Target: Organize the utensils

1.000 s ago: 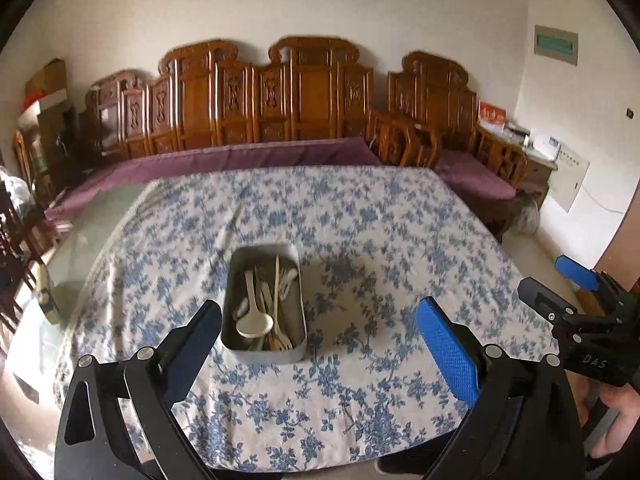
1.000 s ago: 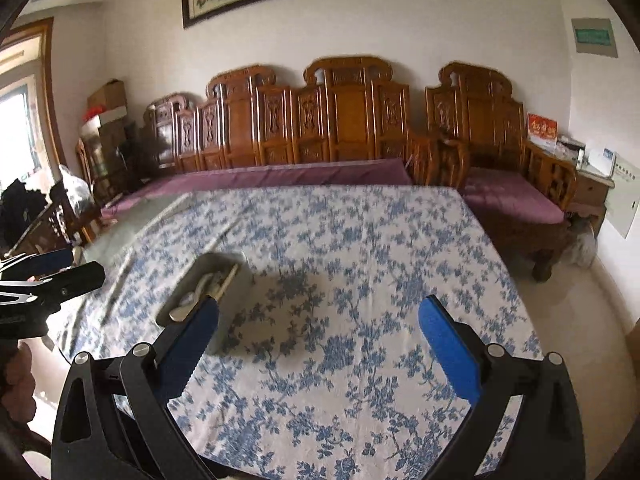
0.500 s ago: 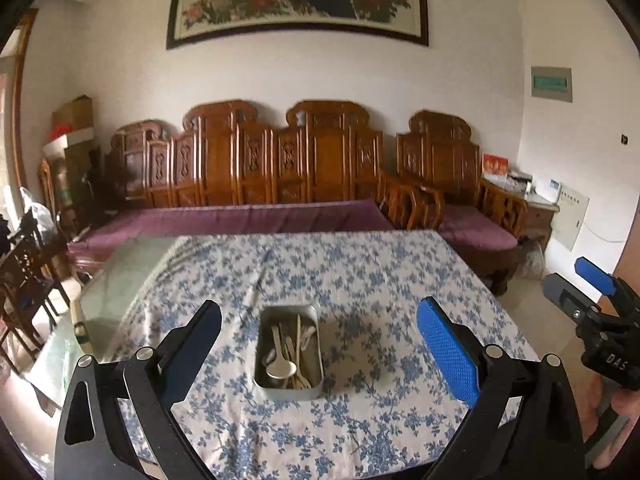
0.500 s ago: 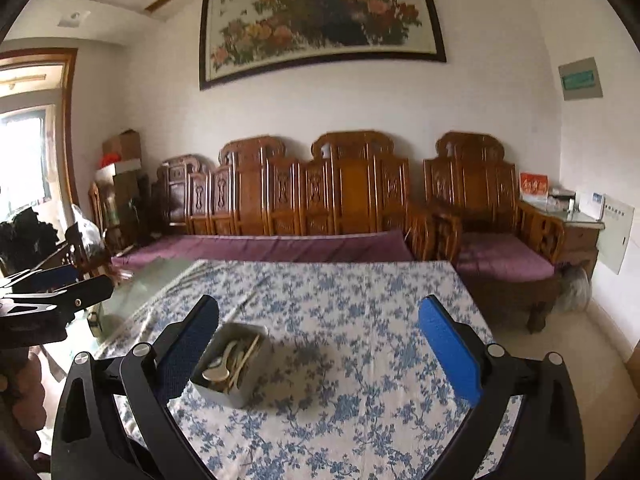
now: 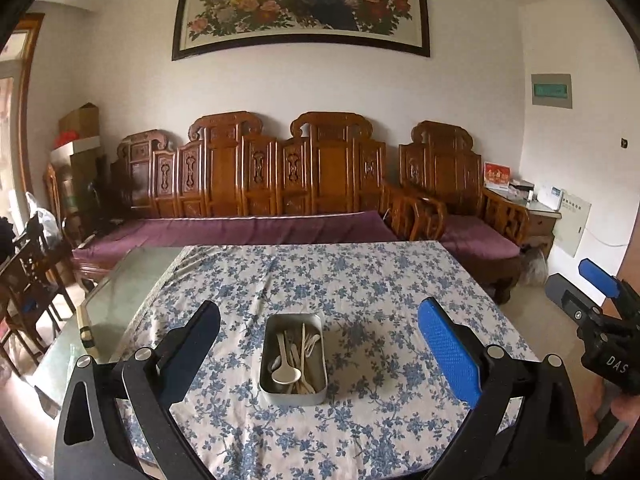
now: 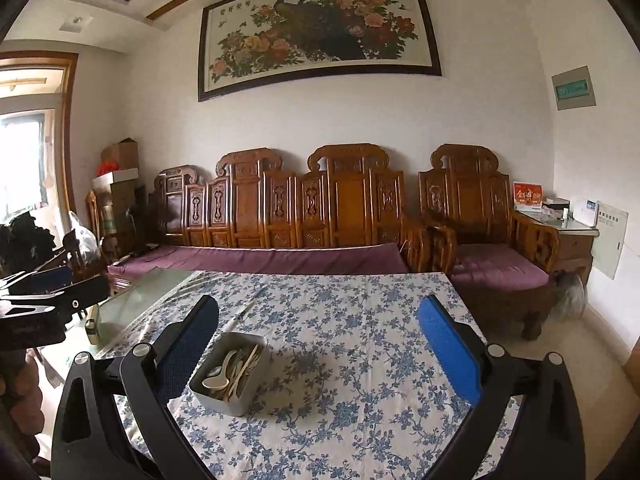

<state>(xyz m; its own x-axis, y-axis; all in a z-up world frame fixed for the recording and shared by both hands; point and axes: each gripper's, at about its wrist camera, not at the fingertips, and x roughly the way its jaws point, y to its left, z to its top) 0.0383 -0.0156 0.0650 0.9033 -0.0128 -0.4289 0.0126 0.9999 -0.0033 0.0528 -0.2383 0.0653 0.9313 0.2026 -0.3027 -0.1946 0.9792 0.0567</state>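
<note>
A rectangular metal tin (image 5: 293,360) with rounded corners, dull grey, open at the top, resting on the blue-and-white flowered tablecloth (image 5: 360,288) toward the near side of the table. Inside, a loose jumble of pale utensils (image 5: 298,354): a white soup spoon (image 5: 286,372) lying bowl-up at the near end, cream-coloured sticks and small forks or spoons crossing over and beside it, the exact pieces too tangled to sort out. From the right wrist view, the same tin seen at a slant, left of centre, partly behind the left-hand pad.

Left gripper (image 5: 320,344) raised above the near table edge, aimed straight at the tin, which sits framed between the two pads. Spread wide apart, holding nothing; one pad dark, the other bright blue.

Right gripper (image 6: 320,344) likewise level and lifted, pointing over the cloth to the right of the tin, spread equally wide and empty. Also visible at the right edge of the left wrist view, well off the table, blue-tipped fingers (image 5: 598,278) parted, a hand (image 5: 624,412) gripping the handle below.

Part of the tabletop at the left uncovered, showing bare glass (image 5: 132,280). Behind the table, a carved wooden bench (image 5: 280,176) with purple cushions, and a large flower painting (image 5: 300,4) on the wall above.
</note>
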